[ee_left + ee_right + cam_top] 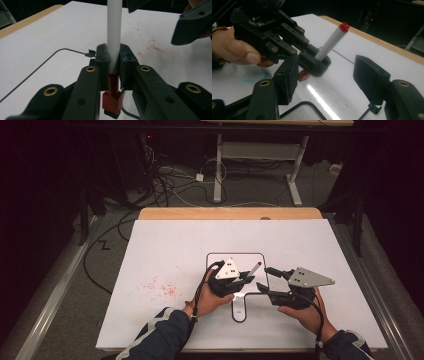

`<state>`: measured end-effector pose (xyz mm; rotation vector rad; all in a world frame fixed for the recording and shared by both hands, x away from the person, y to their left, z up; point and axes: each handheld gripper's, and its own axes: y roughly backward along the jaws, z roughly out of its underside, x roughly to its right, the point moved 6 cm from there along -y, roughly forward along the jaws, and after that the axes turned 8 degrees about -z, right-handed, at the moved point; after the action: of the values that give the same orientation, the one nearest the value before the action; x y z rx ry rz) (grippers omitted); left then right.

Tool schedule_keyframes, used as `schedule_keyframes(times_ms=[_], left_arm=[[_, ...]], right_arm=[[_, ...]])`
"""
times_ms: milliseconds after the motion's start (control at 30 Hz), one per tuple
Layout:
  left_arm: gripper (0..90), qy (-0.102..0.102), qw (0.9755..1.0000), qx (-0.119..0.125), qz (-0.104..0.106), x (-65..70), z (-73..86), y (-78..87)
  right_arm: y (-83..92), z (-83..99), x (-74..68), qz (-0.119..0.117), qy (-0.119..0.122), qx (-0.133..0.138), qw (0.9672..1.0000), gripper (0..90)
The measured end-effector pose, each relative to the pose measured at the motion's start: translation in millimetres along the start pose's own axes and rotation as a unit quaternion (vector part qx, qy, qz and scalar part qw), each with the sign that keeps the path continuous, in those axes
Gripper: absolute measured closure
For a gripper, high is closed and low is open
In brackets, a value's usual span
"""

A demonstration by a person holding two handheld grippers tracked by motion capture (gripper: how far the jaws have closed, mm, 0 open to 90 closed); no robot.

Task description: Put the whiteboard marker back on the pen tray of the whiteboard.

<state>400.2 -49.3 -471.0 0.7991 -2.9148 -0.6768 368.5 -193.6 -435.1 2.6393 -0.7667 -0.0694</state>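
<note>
Clamping a white marker near its red end, the left hand-held gripper has its jaws closed on the barrel, so that the pen juts out ahead of the jaws and rises at a slant from them. Its red end piece hangs just behind the jaw tips, toward the person's left hand, while the far red tip points up and away. This firm hold near one end probably leaves the long free part of the barrel clear for the other tool to take or work on.

Just beside it, the right hand-held gripper stands open, its two jaws spread wide, with the marker and the left jaws lying ahead of the gap, apart from both pads. It seems lined up to close on the pen or on a cap.

Beneath both tools lies the white desk, with a thin black outline drawn under them and scattered red specks off beyond the left hand-held gripper's outer side. Farther off, a wooden edge bounds the desk.
</note>
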Motion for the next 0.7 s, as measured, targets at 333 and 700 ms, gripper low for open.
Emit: schedule_keyframes(times_ms=[333,700], left_arm=[[78.2,-0.004,0.9997,0.002,0.026,13.8,-3.0,-8.3],[77.2,-0.023,0.9989,0.007,0.04,29.0,-5.9,-13.9]], right_arm=[[-4.3,-7.2,1.2,-0.015,-0.024,0.034,0.999,61.5],[-2.4,-4.8,1.3,-0.031,-0.041,0.037,0.998,80.4]])
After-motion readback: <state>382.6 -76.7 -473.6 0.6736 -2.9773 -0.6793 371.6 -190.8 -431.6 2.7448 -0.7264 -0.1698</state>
